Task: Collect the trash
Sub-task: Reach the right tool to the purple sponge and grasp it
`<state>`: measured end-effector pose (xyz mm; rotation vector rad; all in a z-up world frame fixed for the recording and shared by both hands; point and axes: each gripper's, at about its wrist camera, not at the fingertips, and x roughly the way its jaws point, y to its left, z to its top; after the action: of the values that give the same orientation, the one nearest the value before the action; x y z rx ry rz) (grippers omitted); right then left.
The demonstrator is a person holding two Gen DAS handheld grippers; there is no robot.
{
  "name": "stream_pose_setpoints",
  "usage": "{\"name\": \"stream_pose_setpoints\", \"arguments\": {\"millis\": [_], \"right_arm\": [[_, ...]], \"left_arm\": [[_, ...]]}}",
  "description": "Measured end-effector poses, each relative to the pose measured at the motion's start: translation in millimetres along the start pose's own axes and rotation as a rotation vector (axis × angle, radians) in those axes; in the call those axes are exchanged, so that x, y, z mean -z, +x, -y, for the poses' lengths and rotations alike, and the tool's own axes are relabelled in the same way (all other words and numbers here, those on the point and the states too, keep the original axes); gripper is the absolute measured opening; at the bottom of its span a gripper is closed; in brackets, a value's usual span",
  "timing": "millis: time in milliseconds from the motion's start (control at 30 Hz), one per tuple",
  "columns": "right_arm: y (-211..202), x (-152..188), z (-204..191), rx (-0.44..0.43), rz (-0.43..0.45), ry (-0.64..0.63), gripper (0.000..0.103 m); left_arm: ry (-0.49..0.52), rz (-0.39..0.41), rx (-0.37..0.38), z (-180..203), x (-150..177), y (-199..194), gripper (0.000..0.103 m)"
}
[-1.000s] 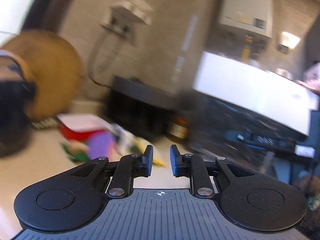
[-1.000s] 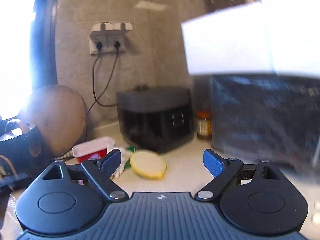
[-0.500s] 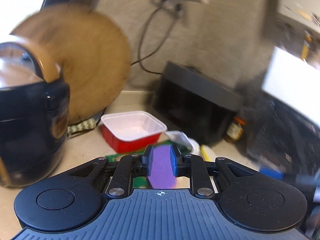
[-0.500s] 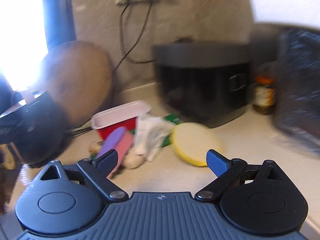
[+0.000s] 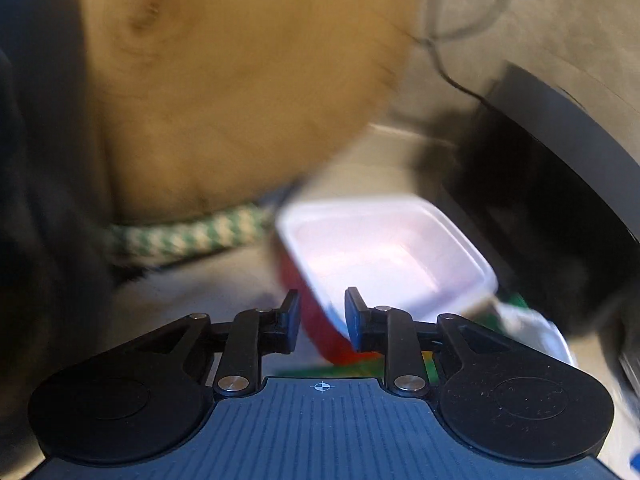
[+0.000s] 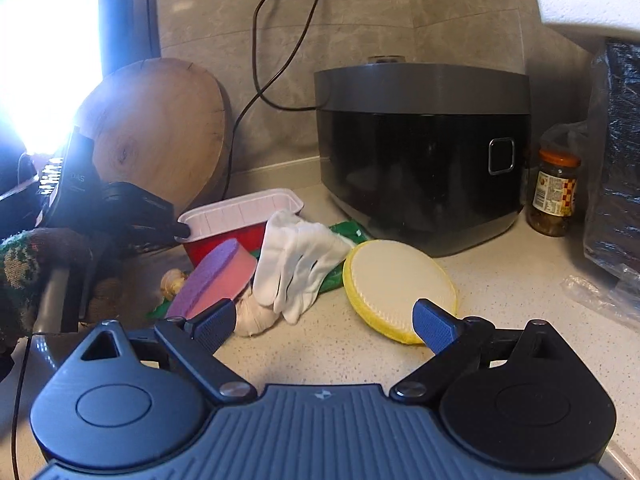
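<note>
Left claw (image 5: 319,320): black linkages, silver screws, ribbed grey base, crosshair mark. Right claw (image 6: 322,322): blue pads.

A speckled beige countertop (image 6: 360,360) carries everything, and the black rice cooker (image 6: 420,152) stands at its back by the wall. Just left of the cooker lie a red tray with a white rim (image 6: 240,220), a white glove (image 6: 296,264) and a purple-and-pink sponge (image 6: 216,276), with a round yellow sponge (image 6: 396,284) in front of it. To the cooker's right stands a jar (image 6: 554,196), and far to its left a round wooden board (image 6: 160,132) leans on the wall.
</note>
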<state>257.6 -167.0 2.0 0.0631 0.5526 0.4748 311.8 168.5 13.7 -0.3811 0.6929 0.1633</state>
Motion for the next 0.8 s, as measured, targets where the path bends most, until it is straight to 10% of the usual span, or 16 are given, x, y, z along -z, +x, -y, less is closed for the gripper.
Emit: {"name": "stream_pose_setpoints", "arguments": {"millis": [600, 800], "right_arm": [[70.5, -3.5, -80.2, -0.082, -0.052, -0.095, 0.096], [74.5, 5.8, -81.0, -0.064, -0.132, -0.080, 0.066]], "left_arm": [[0.297, -0.153, 0.200, -6.8, 81.4, -94.8, 0.032], [0.191, -0.058, 0.249, -26.7, 79.2, -112.9, 0.032]]}}
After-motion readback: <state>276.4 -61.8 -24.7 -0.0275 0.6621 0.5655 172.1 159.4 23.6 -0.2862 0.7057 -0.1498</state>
